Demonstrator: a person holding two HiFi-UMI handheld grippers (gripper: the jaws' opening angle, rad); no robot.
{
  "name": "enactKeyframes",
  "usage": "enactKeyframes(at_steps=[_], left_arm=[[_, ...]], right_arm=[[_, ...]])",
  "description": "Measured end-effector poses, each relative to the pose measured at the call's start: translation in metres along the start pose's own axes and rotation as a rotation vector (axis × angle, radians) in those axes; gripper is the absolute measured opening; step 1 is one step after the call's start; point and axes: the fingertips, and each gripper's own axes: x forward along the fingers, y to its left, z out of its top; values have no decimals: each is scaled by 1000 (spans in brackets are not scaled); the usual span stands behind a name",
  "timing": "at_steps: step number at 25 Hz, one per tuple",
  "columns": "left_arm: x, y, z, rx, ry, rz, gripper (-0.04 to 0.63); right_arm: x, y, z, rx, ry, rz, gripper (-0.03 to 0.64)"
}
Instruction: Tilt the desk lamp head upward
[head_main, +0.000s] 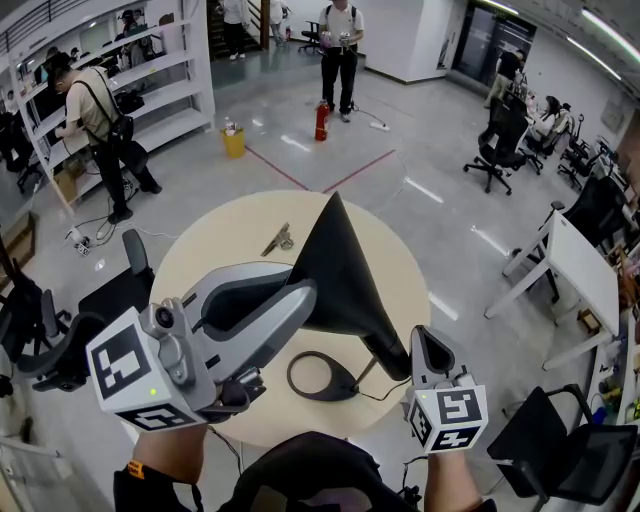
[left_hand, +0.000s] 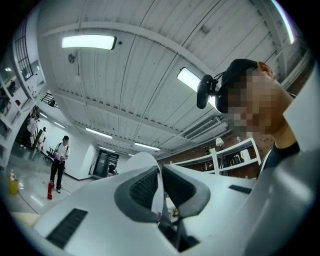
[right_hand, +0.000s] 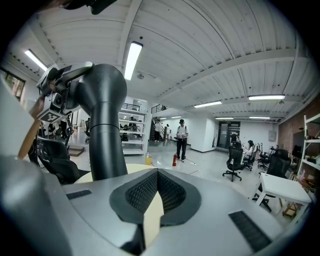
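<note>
Lamp head (head_main: 335, 265), a black cone, points up and away over the round table (head_main: 215, 250); ring base (head_main: 322, 378) lies flat on the table's near side. Your left gripper (head_main: 303, 297) is clamped on the head's rim, thin white edge pinched between the pads. Your right gripper (head_main: 432, 345) is clenched on nothing, just beside the lamp's neck (right_hand: 105, 135).
</note>
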Motion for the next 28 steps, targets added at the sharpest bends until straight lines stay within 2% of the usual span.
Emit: enactKeyframes(at_steps=[4, 10, 16, 24, 28], left_arm=[[2, -6, 4, 29, 4, -11, 78], [4, -4, -2, 28, 9, 2, 77], [-7, -3, 1, 18, -41, 4, 80], [-31, -3, 2, 47, -67, 51, 80], [-47, -1, -3, 47, -82, 100, 80]], right_arm=[[-1, 3, 0, -7, 0, -6, 15], [2, 0, -3, -8, 0, -2, 15], [3, -3, -9, 14, 7, 3, 15], [-3, 6, -1, 12, -18, -31, 17], [-14, 11, 5, 8, -35, -52, 17]])
